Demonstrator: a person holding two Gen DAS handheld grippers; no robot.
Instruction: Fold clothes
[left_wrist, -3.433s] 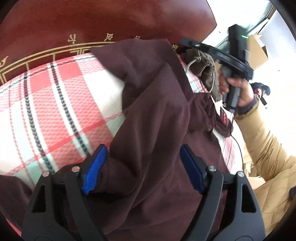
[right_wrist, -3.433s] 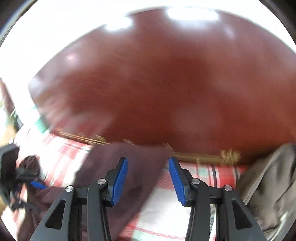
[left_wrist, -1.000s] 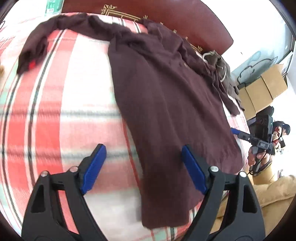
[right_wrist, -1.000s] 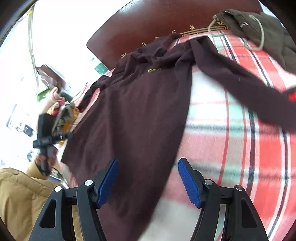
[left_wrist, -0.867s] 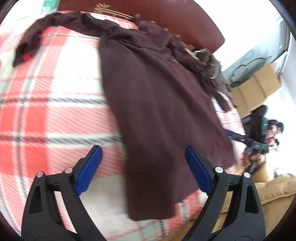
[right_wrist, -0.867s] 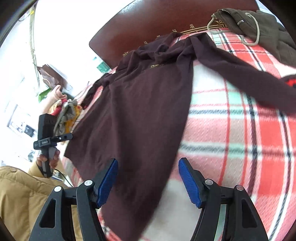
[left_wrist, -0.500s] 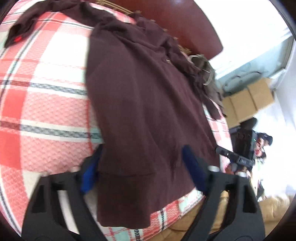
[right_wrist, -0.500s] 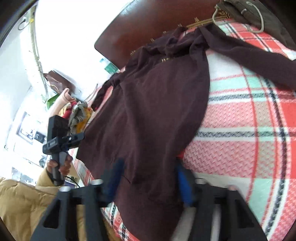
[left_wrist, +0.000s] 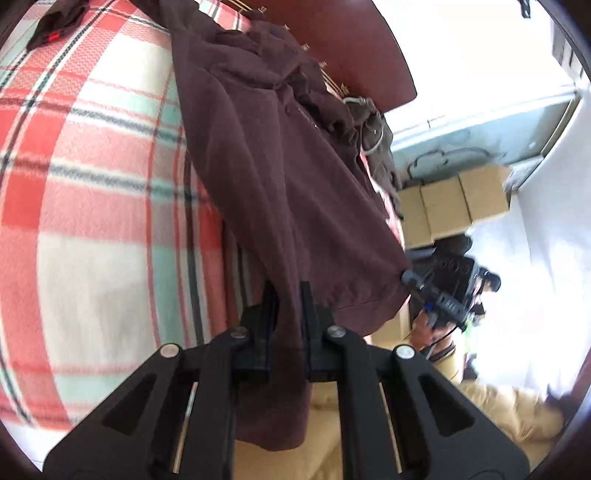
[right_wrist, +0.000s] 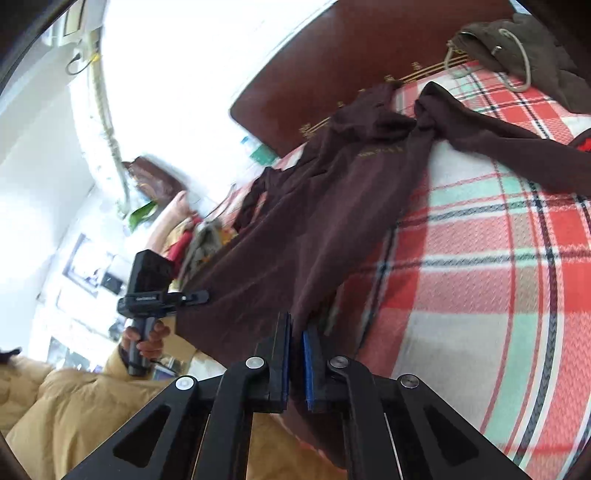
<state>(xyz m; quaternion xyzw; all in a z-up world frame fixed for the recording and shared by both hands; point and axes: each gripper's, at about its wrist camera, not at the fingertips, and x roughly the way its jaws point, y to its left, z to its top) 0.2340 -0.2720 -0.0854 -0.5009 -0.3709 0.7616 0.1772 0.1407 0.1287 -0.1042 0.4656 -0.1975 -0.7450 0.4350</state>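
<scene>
The bed with its red, white and mint plaid blanket (left_wrist: 92, 206) fills most of both views, backed by a dark reddish wooden headboard (right_wrist: 354, 74). Across it lies the dark maroon long-sleeved knit top (left_wrist: 280, 177), collar end bunched near the headboard, one sleeve trailing over the blanket, hem end raised off the bed toward the cameras.

It looks soft, light and limp: it will sag and drape wherever it is not held, and thin knit can slide out of a narrow pinch, so the two hem corners are the sensible hold, kept taut between them.

An olive-brown garment with a pale drawcord (right_wrist: 517, 40) sits apart by the headboard.

The left gripper (left_wrist: 288, 321) is clamped on one hem corner, cloth hanging through below the fingers. The right gripper (right_wrist: 296, 354) is pinched on the other hem corner, its blue pads (right_wrist: 307, 350) nearly meeting around a thin fold.
</scene>
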